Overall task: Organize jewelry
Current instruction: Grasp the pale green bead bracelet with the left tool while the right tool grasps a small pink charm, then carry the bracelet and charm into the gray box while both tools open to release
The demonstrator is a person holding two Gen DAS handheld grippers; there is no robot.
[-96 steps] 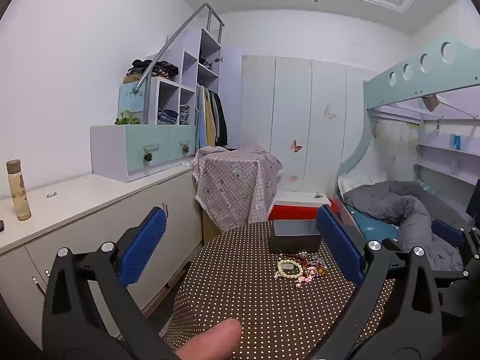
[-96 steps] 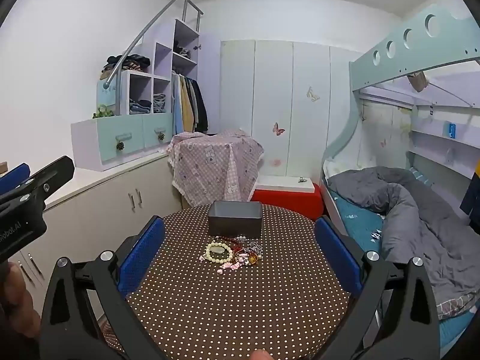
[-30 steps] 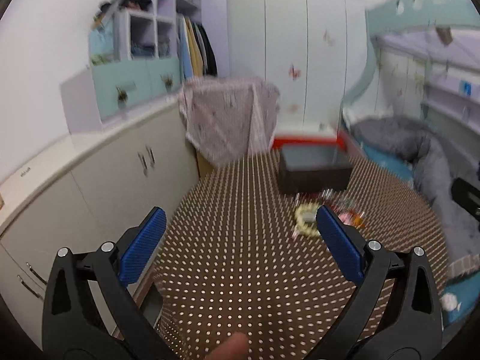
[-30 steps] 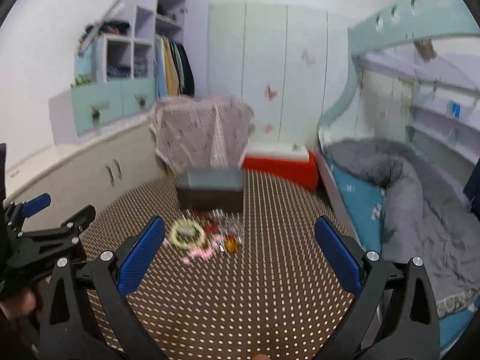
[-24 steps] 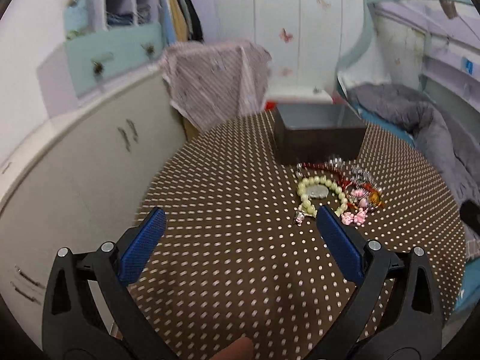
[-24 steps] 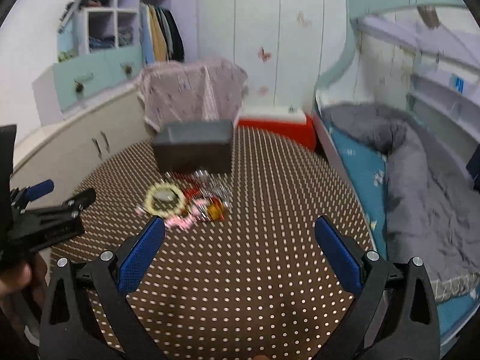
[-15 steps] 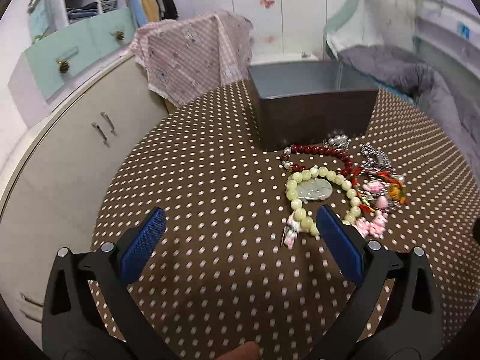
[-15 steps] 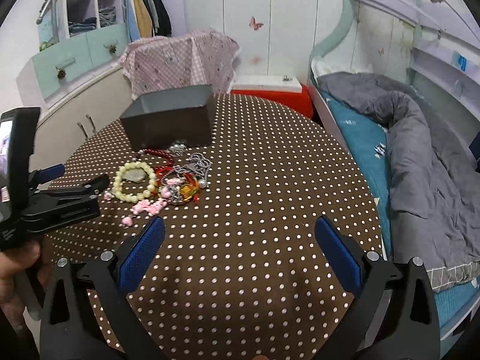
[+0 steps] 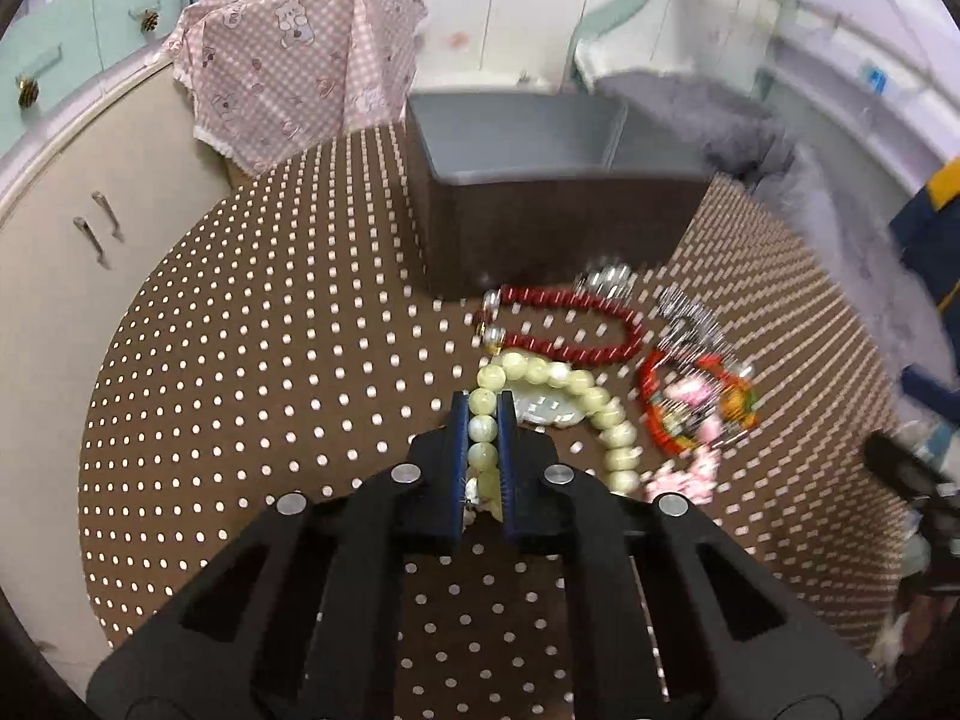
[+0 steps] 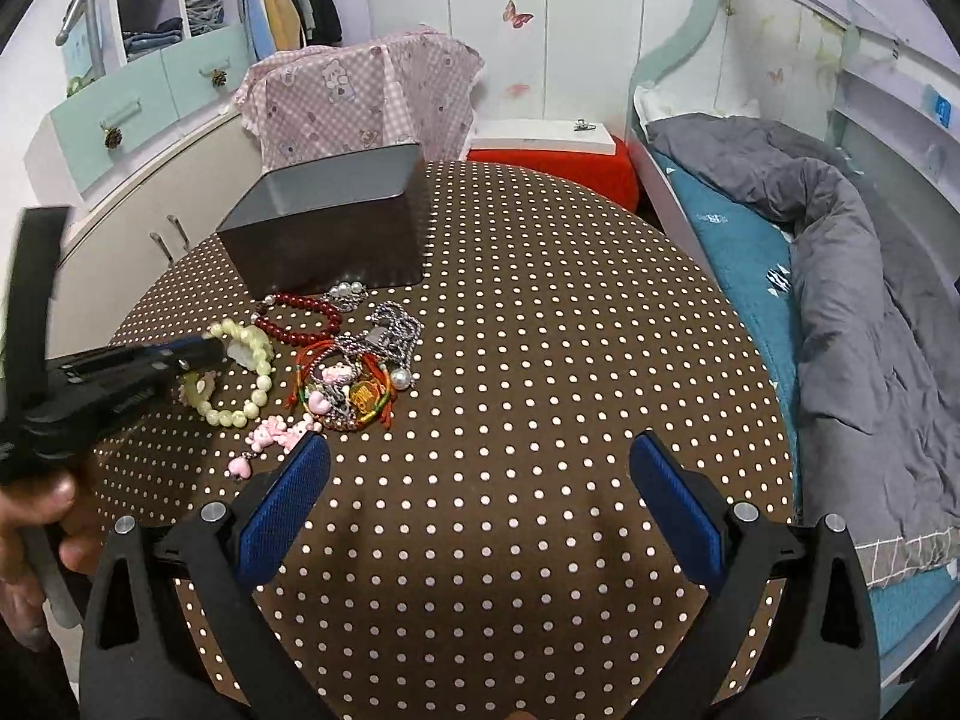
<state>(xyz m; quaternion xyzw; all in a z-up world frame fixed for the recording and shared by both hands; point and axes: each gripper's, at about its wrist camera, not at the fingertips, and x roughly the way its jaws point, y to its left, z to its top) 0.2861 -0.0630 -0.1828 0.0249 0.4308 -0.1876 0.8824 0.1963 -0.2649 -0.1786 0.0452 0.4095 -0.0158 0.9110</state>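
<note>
My left gripper (image 9: 483,414) is shut on the left side of a pale green bead bracelet (image 9: 591,405), which lies on the dotted brown table; it also shows in the right wrist view (image 10: 240,384), with the left gripper (image 10: 204,351) on it. A dark red bead bracelet (image 9: 564,324), a red-and-orange cord piece (image 9: 696,402), silver chains (image 10: 393,324) and pink charms (image 10: 276,435) lie beside it. An open grey box (image 9: 540,180) stands just behind the pile. My right gripper (image 10: 480,480) is open and empty, above the table in front of the pile.
The round table (image 10: 540,360) has a cream cabinet (image 9: 60,228) to its left and a bed with a grey duvet (image 10: 852,276) to its right. A pink-covered object (image 10: 366,102) and a red box (image 10: 552,162) stand behind it.
My left gripper has moved down and forward to the pile and shut on the green bead bracelet. My right gripper has come closer to the table and stays open.
</note>
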